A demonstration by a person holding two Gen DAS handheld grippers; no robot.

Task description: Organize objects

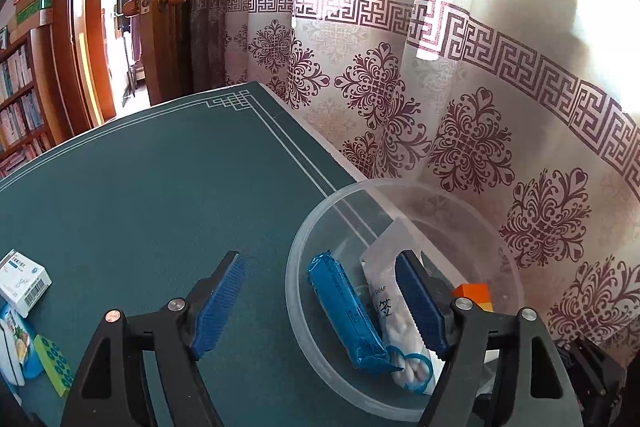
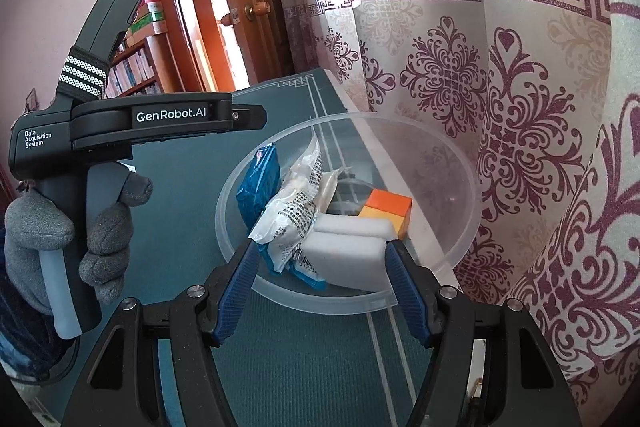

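White sponge (image 2: 348, 251) in clear bowl (image 2: 460, 163), between spread right gripper (image 2: 320, 267) fingers.

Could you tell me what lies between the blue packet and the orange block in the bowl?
In the right wrist view, the swab bag lies between the blue packet and the orange block, inside the bowl.
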